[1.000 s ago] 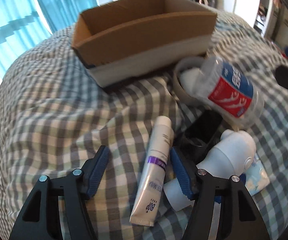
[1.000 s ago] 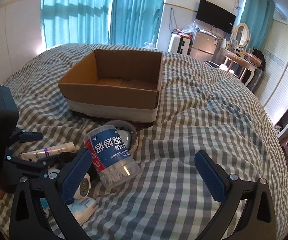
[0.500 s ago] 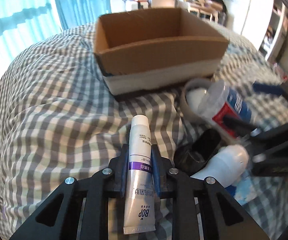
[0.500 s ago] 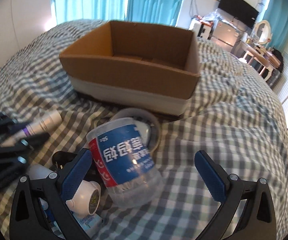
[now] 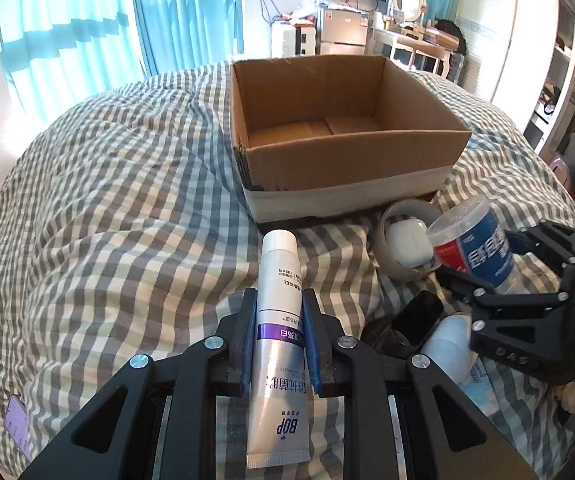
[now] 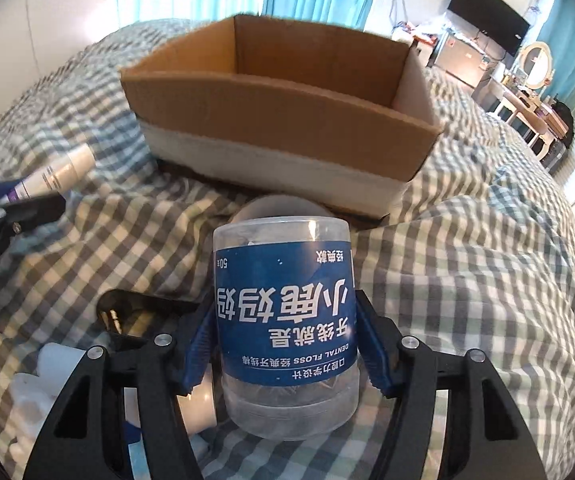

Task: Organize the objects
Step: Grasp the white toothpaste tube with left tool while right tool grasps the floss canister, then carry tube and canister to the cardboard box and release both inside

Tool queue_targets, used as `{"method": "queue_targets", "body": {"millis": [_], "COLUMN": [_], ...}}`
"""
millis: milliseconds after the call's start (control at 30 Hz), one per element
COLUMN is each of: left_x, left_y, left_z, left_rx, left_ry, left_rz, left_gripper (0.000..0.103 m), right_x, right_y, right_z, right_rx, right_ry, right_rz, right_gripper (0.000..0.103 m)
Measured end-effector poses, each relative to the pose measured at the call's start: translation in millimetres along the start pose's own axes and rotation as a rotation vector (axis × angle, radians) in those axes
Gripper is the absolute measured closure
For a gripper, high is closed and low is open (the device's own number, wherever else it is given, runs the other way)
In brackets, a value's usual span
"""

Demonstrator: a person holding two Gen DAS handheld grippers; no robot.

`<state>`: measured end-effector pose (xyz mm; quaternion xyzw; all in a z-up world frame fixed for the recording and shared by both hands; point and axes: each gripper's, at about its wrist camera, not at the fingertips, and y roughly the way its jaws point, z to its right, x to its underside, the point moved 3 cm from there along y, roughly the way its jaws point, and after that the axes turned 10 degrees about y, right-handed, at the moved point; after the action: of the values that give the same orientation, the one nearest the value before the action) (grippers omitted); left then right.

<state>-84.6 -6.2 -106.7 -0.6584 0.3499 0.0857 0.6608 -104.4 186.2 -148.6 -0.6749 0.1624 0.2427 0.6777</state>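
Your left gripper (image 5: 278,340) is pinching a silver toothpaste tube (image 5: 278,344) across its purple band, blue pads flat against both sides; the white cap points ahead toward the cardboard box (image 5: 343,136) and the crimped tail hangs back between the arms. The tube sits clear of the checked bedcover (image 5: 107,208) in the right wrist view. Your right gripper (image 6: 285,340) has just been closing, and its blue pads now press both sides of a clear dental floss jar (image 6: 285,312) with a blue label, printed upside down from your side. The jar stands nearly upright in your right wrist view, its far end toward the box. The box is open-topped, brown above and white along the lower band, with a bare floor as far as you can see; the near wall hides the front strip of that floor. Behind the jar a grey tape roll (image 5: 397,240) with a white object inside is mostly covered in the right view. Below the jar, a black item (image 5: 415,320), a white bottle (image 5: 447,344) and a blue-and-white packet (image 5: 483,396) crowd together, partly behind your right gripper and hard to identify. The bedcover left of the tube is open and rumpled, and the strip between both grippers and the box's near wall is short.
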Motion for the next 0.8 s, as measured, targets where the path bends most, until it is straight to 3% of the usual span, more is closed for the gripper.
{"method": "queue_targets", "body": {"millis": [233,500,800], "left_x": [-6.1,-19.2,-55.6], "left_y": [-24.2,-52.3,-78.8], "left_z": [4.2,8.3,0.6], "left_rx": [-0.04,-0.029,-0.069], "left_ry": [0.014,0.02,0.039], "left_rz": [0.053,0.116,0.191], "left_gripper": [0.082,0.082,0.082], "right_x": [-7.8,-13.5,-42.5], "right_y": [-44.7,-92.4,-137.1], "right_z": [6.3,-1.3,-2.8], "right_rx": [-0.012,0.006,-0.042], "right_ry": [0.044,0.03,0.018], "right_rz": [0.091,0.19,0.247], "right_gripper": [0.04,0.04,0.04]}}
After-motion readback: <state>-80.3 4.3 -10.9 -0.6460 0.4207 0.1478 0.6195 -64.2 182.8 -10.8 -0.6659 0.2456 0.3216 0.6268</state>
